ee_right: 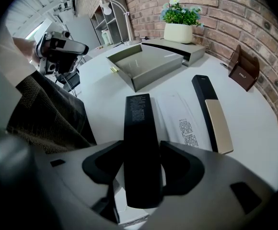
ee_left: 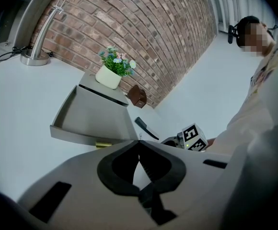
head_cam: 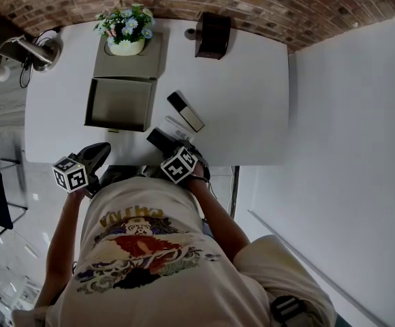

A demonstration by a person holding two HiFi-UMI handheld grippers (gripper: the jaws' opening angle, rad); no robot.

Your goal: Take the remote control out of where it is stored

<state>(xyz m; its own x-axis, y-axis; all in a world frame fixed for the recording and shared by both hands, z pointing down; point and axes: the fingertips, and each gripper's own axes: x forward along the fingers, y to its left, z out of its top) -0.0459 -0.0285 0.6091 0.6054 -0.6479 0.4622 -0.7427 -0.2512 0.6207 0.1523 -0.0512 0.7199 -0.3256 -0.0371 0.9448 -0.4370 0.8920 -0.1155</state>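
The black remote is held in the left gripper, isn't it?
No. The right gripper holds the black remote, not the left gripper. The right gripper view shows it clamped between that gripper's jaws, while the left gripper's jaws are shut and empty.

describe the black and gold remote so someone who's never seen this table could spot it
On the white table, look just right of the open grey tray. Of three slim remotes there, the rightmost remote is black at one end and gold at the other, unlike the all-black remote and the white one.
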